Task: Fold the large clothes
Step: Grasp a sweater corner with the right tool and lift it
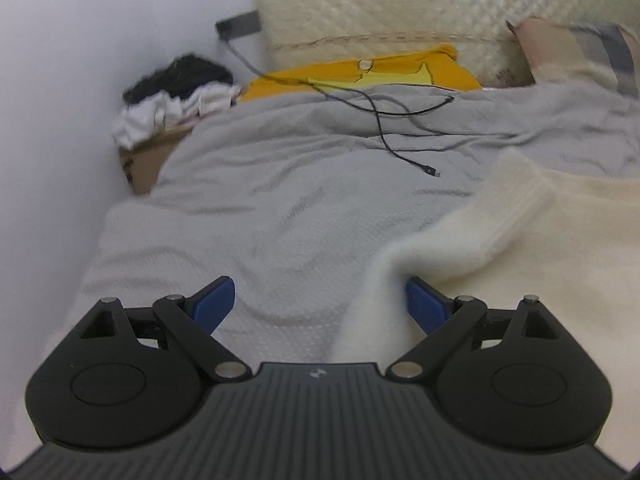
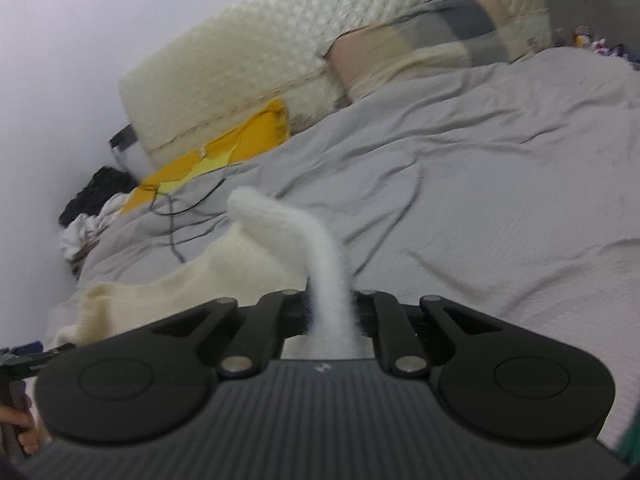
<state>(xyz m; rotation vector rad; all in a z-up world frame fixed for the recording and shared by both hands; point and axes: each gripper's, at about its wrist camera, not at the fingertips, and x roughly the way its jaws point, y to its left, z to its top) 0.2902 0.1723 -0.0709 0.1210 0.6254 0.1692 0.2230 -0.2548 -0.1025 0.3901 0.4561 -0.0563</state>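
Left wrist view: the left gripper [image 1: 320,300] hangs low over a bed, its two blue-padded fingers [image 1: 214,300] spread wide with nothing clamped between them. A cream fleece garment [image 1: 520,248], thick and fuzzy with a ribbed band along one edge, lies on the grey bedsheet [image 1: 280,200]; one rolled, fluffy fold of it runs down into the gap between the fingers and covers part of the right-hand pad. The sheet is a finely dimpled weave, creased into shallow ridges. A thin black charging cable [image 1: 384,120] loops across it and ends in a small plug. Farther back lie a yellow garment [image 1: 360,72] with a paler print, a quilted cream mattress [image 1: 380,4] propped on edge (diamond-stitched surface), a patchwork pillow [image 1: 580,52] in pink, cream and grey, and a cardboard box [image 1: 152,160] against the white wall [image 1: 80,80], heaped with white and black clothes.

Right wrist view: the right gripper [image 2: 330,312] has its black linkage arms drawn together, pinching a narrow white strip of the cream fleece garment [image 2: 240,264]. The strip rises from between the fingers, arches over and joins the body of the garment, which lies flat to the left on the grey bedsheet [image 2: 480,180]. The pads themselves are hidden by the fleece. The person's fingers [image 2: 16,420] show at the lower left edge.
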